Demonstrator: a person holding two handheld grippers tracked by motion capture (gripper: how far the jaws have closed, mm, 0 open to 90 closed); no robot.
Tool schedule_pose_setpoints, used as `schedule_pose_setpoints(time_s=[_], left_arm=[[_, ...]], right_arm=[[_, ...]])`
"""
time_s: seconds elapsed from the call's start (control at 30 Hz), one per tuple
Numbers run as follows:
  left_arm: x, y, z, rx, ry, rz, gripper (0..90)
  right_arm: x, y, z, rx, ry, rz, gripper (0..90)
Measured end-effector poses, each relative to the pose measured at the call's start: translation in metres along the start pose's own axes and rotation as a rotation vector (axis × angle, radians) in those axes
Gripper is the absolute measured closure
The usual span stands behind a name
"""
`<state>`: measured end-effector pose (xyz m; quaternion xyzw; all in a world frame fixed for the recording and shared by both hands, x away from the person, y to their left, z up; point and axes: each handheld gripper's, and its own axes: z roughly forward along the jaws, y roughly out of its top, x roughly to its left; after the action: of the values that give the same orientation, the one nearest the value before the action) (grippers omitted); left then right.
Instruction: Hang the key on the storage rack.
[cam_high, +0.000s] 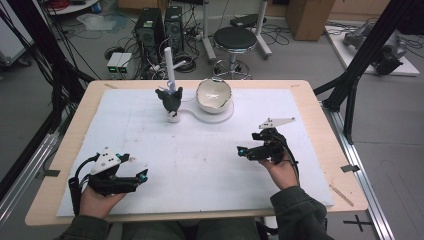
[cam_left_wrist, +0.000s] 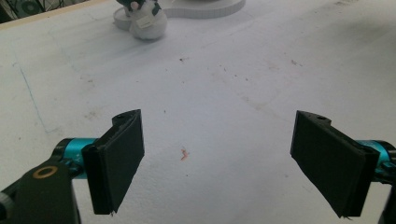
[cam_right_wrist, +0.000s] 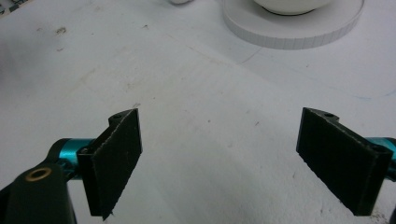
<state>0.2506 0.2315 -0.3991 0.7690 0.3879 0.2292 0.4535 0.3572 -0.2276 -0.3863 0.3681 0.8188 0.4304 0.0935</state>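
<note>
I see my two hand-held grippers, each black-bodied with turquoise metal fittings and a grey three-cornered plate on top. The left gripper (cam_high: 141, 175) trails a looping black cable; the right gripper (cam_high: 240, 151) trails one too. Flat black rectangular pads (cam_left_wrist: 119, 161) face each jaw, near a brass-ringed screw. My sleeves (cam_high: 300, 210) are dark olive cloth.

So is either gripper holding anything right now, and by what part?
Nothing is held. The left gripper and right gripper are both open over the bare white mat.
</note>
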Motion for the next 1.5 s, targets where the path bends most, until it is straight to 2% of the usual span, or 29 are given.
schedule_pose_setpoints(time_s=[0.67, 1.07, 1.5], left_arm=[[-0.001, 0.0, 0.001, 0.001, -0.006, -0.001, 17.9], [-0.001, 0.0, 0.002, 0.005, -0.015, -0.004, 18.0], [-0.001, 0.001, 0.006, 0.005, -0.026, -0.017, 18.0]], right_arm=[[-0.007, -0.014, -0.011, -0.007, -0.016, 0.021, 13.5], [-0.008, -0.018, -0.011, -0.004, -0.015, 0.014, 13.4], [-0.007, -0.013, -0.011, -0.006, -0.012, 0.001, 13.7]])
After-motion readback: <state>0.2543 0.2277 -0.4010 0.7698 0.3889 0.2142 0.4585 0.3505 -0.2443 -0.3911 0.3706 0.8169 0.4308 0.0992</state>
